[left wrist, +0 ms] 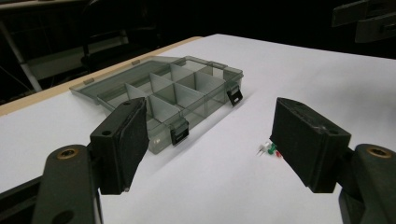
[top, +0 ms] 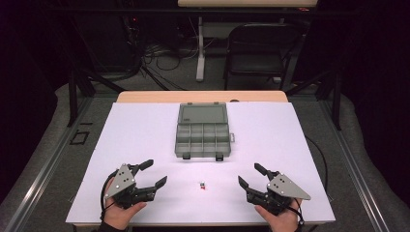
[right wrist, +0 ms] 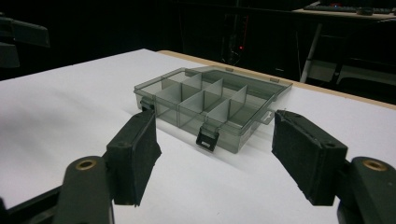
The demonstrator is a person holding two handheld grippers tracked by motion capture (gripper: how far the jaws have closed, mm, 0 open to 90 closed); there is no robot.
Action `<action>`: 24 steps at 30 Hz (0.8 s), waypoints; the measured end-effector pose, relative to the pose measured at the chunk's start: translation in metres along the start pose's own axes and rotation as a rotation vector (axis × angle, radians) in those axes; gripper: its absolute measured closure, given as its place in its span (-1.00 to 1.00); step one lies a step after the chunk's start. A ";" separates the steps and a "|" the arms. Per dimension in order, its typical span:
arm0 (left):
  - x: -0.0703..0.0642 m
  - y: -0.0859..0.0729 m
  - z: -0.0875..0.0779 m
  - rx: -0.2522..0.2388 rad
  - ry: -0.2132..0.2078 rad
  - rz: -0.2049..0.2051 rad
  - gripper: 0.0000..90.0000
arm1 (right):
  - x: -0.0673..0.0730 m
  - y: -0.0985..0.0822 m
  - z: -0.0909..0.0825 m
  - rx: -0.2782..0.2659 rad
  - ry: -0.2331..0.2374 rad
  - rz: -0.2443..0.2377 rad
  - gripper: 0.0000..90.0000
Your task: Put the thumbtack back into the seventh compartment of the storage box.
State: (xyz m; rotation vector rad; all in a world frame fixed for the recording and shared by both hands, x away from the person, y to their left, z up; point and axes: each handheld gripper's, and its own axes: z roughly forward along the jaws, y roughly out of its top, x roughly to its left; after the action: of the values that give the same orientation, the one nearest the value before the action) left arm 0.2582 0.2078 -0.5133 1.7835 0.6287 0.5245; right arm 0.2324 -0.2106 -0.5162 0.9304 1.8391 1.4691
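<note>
Small pins [top: 202, 184] lie on the white sheet [top: 145, 130] near the front edge, midway between my two grippers, touching neither. From above I read a green-and-white piece and a red one just beside it. In my left gripper view the pins [left wrist: 270, 149] sit just off the right jaw's inner edge: green head, pale shaft, a bit of red behind. Too small to tell more.

Left gripper [top: 151, 173] is low over the near-left of the sheet, hand under it at the table edge, jaws pointing far and right toward the pins. Jaws wide apart, nothing between them. The left gripper [left wrist: 205, 140] shows both black pads clear of everything.

Right gripper [top: 252, 175] mirrors it at near-right, hand at the front edge, jaws angled far and left. Jaws spread fully, nothing between them. In its own view the right gripper [right wrist: 215, 154] frames bare sheet, with the box past the tips.

Organizer box [top: 203, 131] sits mid-table, farther than the pins, well apart from both grippers. Smoky clear plastic, lid folded open flat on the far side, tray split into small compartments by dividers; I see nothing in them. Two black latches on the near wall, hanging open. Box [left wrist: 173, 93] and box [right wrist: 210, 100] both show it resting flat on the sheet.

The white sheet covers most of the wooden table [top: 203, 96], whose bare strip shows at the far edge. Black folding chair [top: 258, 48] stands beyond the table, dark floor with cables around it.
</note>
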 end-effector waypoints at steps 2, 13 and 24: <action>0.000 0.000 0.000 0.000 -0.003 -0.004 -0.40 | 0.001 0.000 0.001 0.027 0.004 0.003 -0.32; 0.006 -0.002 0.000 0.013 0.001 -0.025 -0.40 | 0.004 0.000 0.006 0.086 0.013 -0.030 -0.32; 0.011 -0.004 0.000 0.047 0.039 -0.049 -0.38 | 0.006 0.003 0.013 0.122 0.019 -0.052 -0.23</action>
State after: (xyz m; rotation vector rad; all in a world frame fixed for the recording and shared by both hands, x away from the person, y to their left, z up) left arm 0.2658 0.2156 -0.5172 1.8007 0.7150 0.5153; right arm 0.2399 -0.1981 -0.5164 0.9218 1.9700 1.3517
